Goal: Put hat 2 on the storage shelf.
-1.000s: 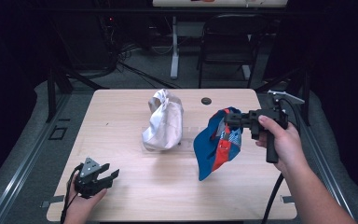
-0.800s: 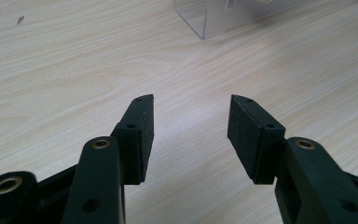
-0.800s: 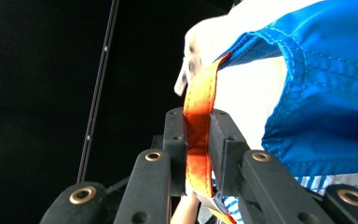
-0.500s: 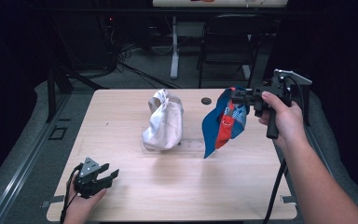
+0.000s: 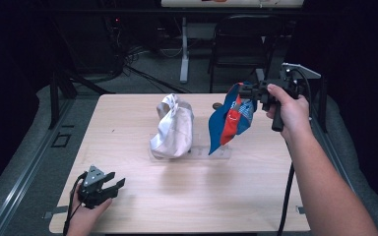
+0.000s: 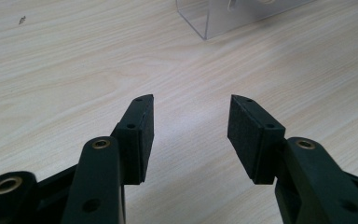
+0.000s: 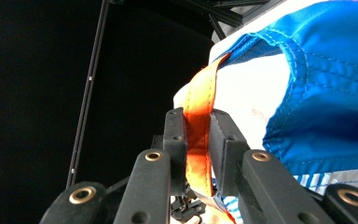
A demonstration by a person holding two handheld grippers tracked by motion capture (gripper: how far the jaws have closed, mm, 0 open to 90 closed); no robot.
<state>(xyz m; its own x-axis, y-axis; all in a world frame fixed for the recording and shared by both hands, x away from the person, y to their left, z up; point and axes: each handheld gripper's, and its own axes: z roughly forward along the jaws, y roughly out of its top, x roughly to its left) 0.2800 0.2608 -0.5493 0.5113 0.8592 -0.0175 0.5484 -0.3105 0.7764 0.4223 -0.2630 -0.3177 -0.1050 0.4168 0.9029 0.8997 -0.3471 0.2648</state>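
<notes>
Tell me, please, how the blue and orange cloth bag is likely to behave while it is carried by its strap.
Probably floppy: the blue and orange bag hangs in loose folds below the right gripper. It looks light, since one thin orange strap pinched between the jaws carries it. It may swing, hanging free above the table.

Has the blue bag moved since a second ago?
Yes. The blue bag, clamped by its orange strap in the right gripper, has lifted off the table and shifted away from the white bag, toward the far right corner.
</notes>
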